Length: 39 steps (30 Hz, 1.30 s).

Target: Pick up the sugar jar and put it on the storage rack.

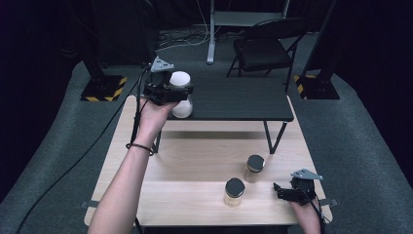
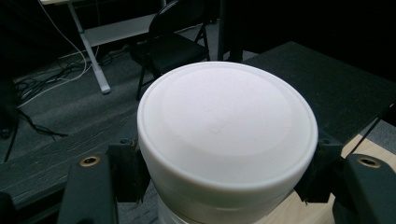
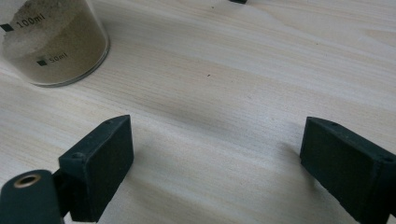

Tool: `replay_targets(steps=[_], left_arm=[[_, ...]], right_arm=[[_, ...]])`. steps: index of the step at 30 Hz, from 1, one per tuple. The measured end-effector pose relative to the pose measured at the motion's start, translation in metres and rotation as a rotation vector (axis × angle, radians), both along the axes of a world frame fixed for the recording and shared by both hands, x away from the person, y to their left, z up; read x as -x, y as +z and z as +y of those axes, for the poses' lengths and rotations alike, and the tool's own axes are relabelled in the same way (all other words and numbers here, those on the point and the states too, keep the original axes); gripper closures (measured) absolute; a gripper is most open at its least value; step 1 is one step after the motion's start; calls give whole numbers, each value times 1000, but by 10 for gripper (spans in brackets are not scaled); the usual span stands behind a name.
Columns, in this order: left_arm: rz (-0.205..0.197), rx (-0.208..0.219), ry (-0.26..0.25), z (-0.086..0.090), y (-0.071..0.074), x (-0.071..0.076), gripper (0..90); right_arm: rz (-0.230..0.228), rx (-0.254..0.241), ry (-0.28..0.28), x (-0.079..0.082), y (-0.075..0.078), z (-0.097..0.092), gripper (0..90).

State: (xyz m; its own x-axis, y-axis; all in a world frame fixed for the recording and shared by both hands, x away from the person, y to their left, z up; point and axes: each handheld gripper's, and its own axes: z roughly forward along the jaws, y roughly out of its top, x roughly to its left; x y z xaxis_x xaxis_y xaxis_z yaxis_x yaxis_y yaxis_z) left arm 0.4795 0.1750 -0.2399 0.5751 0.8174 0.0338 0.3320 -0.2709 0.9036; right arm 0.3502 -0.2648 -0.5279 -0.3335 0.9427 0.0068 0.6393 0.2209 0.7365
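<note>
Smooth round white lid (image 2: pixel 227 128) in left tool (image 2: pixel 227 172)

both grippers, left gripper (image 1: pixel 181 92) and right gripper (image 1: pixel 278 190), are black with grey three-cornered top plates, brass-ringed screw holes and trailing black cables; a dark band circles the left wrist.

Grey carpet floor (image 1: pixel 350 126), black folding chair (image 1: pixel 265 46), dark walls (image 1: pixel 29 39)
</note>
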Motion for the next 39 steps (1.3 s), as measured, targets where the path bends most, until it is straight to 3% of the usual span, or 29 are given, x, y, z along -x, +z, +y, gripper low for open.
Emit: replay_targets(steps=[8,19,28,39], left_arm=[[13,17,15,-1,-3,-9,334],[33,30,10,5,-3,-9,310],[22,45,8,10,-3,4,167],[9,53,-6,24,-11,26,103]], right_arm=[[-1,0,3,0,0,0,89],[-1,3,5,0,0,0,89],[1,2,6,0,0,1,86],[3,1,6,0,0,1,85]])
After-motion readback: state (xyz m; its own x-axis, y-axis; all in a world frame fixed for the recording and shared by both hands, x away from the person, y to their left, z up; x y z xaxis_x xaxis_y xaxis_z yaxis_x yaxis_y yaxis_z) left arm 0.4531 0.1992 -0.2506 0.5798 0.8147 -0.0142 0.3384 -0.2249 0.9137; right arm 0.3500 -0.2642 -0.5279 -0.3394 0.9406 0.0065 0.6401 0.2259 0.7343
